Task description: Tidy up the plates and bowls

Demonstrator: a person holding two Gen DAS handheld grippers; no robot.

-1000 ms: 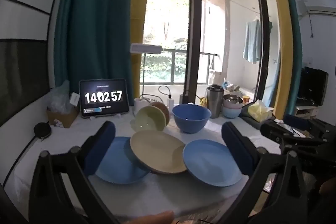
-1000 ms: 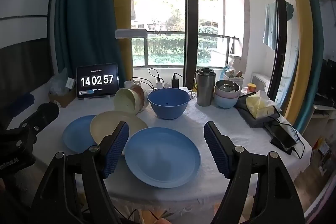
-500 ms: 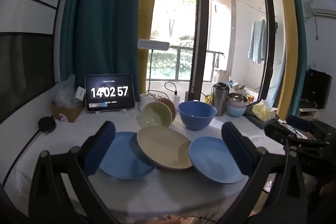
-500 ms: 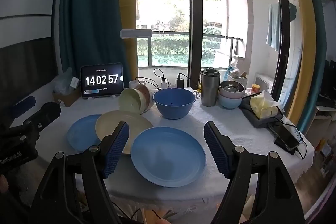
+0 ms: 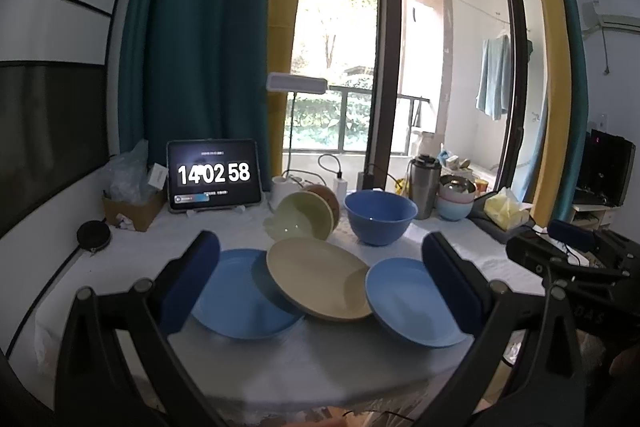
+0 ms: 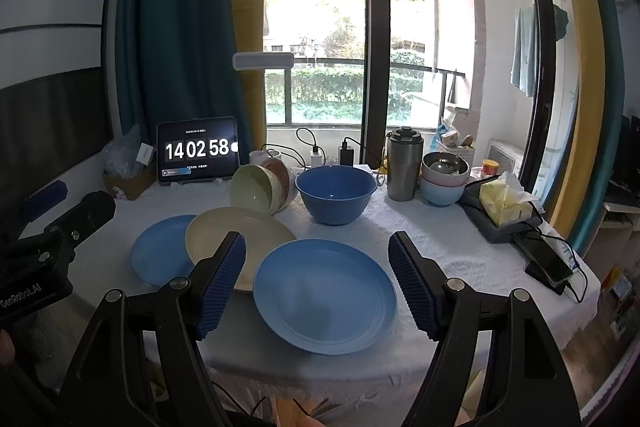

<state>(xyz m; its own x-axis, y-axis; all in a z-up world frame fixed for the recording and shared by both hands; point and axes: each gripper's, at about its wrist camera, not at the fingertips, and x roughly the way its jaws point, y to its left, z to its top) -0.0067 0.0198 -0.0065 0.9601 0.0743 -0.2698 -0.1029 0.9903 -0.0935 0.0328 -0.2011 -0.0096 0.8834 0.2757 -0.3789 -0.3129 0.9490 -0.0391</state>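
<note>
We compare this moment with the frames a second back. The tablet clock [image 6: 197, 149] now reads 14 02 58, up from 14 02 57. In both wrist views the tableware sits lower in the frame and appears slightly farther off, so we judge that both tools have lifted and tilted back a little from the table [image 6: 460, 239]. No plate or bowl has shifted relative to the others. For the task, this means no piece is grasped yet and sorting has not begun.

Gripper state: the left gripper [image 5: 320, 281] has its fingers spread wide and empty, framing the left blue plate [image 5: 240, 301] and the beige plate [image 5: 320, 277]. The right gripper [image 6: 318, 281] also has its fingers spread wide and empty, framing the near blue plate [image 6: 324, 293].

Count of plates, three:
- two blue, at the left and right ends of the row near the table's front edge;
- one beige, between them, tilted, with its left rim resting on the left blue plate.

Count of bowls, at least six:
- one large blue bowl [image 6: 336, 193], upright, behind the plates;
- a nested group lying on its side just left of it, with the green bowl [image 6: 256, 189] foremost and at least one reddish bowl behind; we cannot tell the exact number;
- a stack [image 6: 443, 179] beside the steel tumbler [image 6: 404, 165], with a metal bowl over a pink one over a pale blue one.
</note>
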